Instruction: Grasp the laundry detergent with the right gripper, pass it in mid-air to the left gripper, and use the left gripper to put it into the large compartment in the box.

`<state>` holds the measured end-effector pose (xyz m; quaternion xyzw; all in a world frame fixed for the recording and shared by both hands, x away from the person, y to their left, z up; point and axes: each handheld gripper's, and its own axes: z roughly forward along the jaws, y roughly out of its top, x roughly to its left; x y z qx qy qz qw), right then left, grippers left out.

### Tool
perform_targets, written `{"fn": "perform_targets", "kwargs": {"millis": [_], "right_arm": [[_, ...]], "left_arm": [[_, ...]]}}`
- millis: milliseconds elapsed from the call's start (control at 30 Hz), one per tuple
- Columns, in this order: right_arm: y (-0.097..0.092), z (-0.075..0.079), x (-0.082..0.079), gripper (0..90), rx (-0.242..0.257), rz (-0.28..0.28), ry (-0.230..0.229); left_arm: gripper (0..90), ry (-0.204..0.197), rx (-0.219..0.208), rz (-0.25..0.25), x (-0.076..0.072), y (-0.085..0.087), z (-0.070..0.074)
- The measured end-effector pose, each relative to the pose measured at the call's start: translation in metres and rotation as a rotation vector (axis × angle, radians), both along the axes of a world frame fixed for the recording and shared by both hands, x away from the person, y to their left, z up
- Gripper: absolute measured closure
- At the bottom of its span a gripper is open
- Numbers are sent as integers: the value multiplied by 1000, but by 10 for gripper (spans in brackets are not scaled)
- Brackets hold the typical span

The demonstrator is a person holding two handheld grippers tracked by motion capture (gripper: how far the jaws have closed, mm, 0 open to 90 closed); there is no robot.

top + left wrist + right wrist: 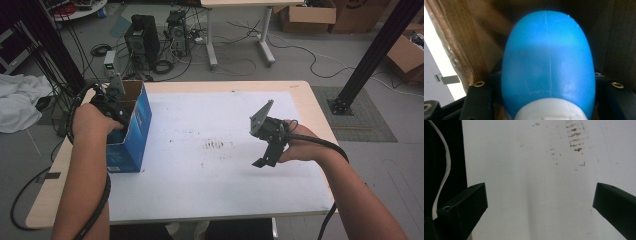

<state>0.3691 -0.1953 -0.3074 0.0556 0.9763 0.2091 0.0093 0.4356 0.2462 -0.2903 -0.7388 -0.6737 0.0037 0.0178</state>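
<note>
Work in hand: the left gripper [111,107] is reaching down into the open blue box [139,125] at the left of the high view, carrying a blue bottle [547,65].
Left tool: in the left gripper view its black jaws are standing either side of the bottle and are clamping it, drawn nearly as close as they go.
Bottle: it is sitting between the jaws, its rounded blue body pointing away from the camera into the brown cardboard interior, with a white cap or band at the bottom edge of that frame.
Key relation: the bottle's long axis is running along the jaws, straight into the box, with cardboard walls at upper left and right of the frame; I judge the coming move depends on how near the box floor lies, which the frames are not showing.
Right tool: the right gripper [265,150] is hovering right of centre over the white table [200,190], jaws wide apart and holding nothing.
Nearer hand: the left; the right is staying well apart from the box.
Writing: no label or brand is readable on box or bottle.
</note>
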Motion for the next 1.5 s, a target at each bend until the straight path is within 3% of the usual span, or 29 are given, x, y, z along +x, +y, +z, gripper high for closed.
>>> {"fn": "perform_targets", "kwargs": {"millis": [333, 533, 967, 1500], "right_arm": [[-2, 0, 0, 0, -1, -8, 3], [-2, -2, 0, 0, -1, -8, 8], [1, -2, -1, 0, 6, 1, 5], [2, 2, -3, 0, 2, 4, 0]], "left_arm": [[376, -26, 4, 18, 1, 0, 1], [318, -25, -8, 31, 0, 0, 2], [307, -48, 6, 28, -3, -3, 19], [207, -63, 27, 46, -8, -3, 38]]}}
